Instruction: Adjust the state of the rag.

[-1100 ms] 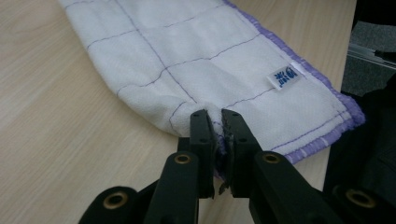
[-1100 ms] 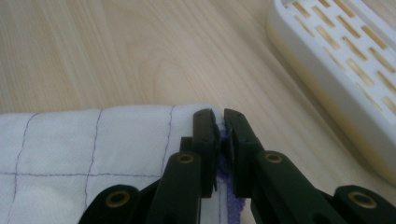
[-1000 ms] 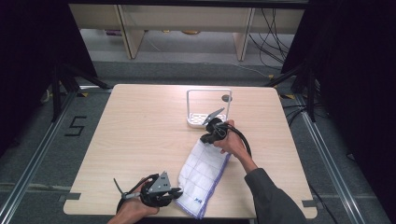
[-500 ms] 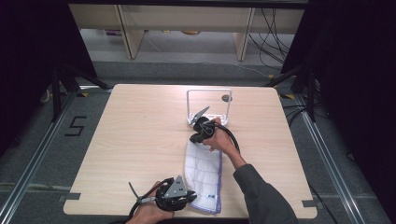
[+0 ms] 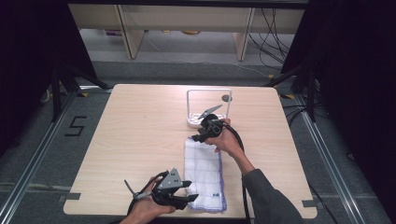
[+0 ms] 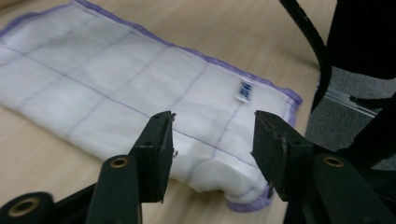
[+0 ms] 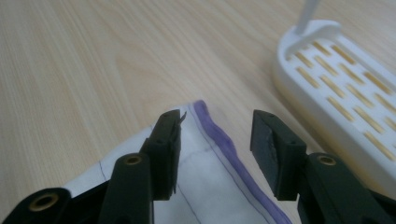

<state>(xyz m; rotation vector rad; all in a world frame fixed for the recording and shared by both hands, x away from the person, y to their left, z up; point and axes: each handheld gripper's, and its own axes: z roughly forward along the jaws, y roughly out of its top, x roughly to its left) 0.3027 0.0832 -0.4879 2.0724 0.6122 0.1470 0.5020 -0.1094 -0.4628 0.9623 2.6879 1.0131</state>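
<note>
Where grey floor rings the pale wooden table, both hand-held grippers just spread, folded cloth released.

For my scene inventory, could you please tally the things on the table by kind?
Folded white cloth with purple edging: 1
White slotted rack with an upright frame: 1
Hand-held grippers, left gripper and right gripper, both open over the cloth's ends: 2
Total: 4
</note>
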